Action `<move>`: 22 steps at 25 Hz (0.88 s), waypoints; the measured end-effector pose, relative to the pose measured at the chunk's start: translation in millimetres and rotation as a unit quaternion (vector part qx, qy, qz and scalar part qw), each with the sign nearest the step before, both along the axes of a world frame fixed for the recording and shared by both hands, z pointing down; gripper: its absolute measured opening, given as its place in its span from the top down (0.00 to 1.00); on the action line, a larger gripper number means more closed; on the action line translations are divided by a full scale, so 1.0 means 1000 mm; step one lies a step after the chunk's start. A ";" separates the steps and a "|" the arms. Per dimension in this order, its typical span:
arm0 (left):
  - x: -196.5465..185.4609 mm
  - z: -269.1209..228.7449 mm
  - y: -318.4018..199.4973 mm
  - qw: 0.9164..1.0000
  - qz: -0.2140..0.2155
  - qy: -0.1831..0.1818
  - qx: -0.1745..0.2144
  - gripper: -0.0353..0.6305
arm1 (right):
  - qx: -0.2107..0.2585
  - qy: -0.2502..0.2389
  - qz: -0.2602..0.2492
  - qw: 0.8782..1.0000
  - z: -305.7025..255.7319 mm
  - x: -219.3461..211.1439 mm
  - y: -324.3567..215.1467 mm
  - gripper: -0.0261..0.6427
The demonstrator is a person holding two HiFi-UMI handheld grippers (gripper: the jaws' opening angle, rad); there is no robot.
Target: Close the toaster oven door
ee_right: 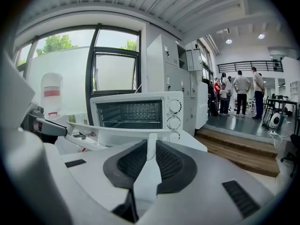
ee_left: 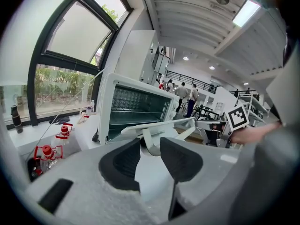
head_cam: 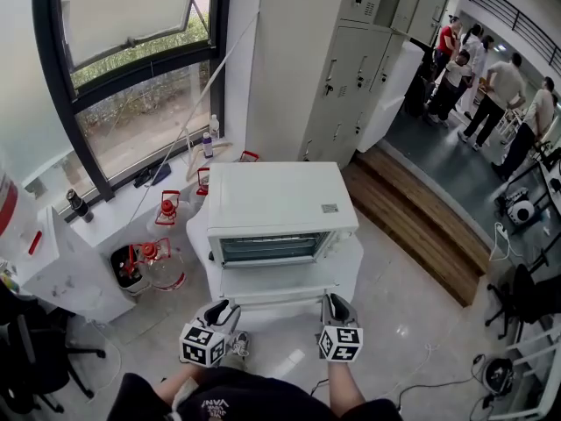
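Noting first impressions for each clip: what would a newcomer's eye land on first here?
The white toaster oven sits at the centre of the head view, its door lowered open toward the person. The left gripper and the right gripper each clamp the door handle at the door's front edge. A group of people stands at the upper right.

A big dark-framed window (head_cam: 131,103) fills the wall to my left, with a small bottle (head_cam: 213,128) on its sill. Red-topped jars (head_cam: 160,266) stand below it. Grey lockers (head_cam: 351,68) rise ahead of me. Past a wooden step (head_cam: 421,226) on my right, people (head_cam: 491,95) stand in a group.
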State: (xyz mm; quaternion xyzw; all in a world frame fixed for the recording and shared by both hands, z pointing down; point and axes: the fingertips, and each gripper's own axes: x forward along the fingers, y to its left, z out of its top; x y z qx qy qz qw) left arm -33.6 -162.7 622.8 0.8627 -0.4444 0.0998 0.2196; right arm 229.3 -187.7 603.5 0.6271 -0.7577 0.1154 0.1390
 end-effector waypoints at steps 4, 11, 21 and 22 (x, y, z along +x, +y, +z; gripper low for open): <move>-0.002 -0.011 -0.010 1.000 -0.002 0.016 0.003 0.73 | 0.010 0.004 -0.004 1.000 -0.012 -0.002 -0.010 0.87; -0.008 -0.034 -0.037 0.999 -0.002 0.038 0.009 0.73 | 0.026 0.016 -0.010 0.999 -0.035 -0.008 -0.036 0.88; -0.012 -0.055 -0.069 0.999 -0.001 0.049 0.020 0.73 | 0.041 0.019 -0.006 0.999 -0.056 -0.011 -0.068 0.89; -0.013 -0.056 -0.072 0.999 -0.001 0.049 0.020 0.73 | 0.041 0.022 -0.005 0.999 -0.057 -0.011 -0.071 0.90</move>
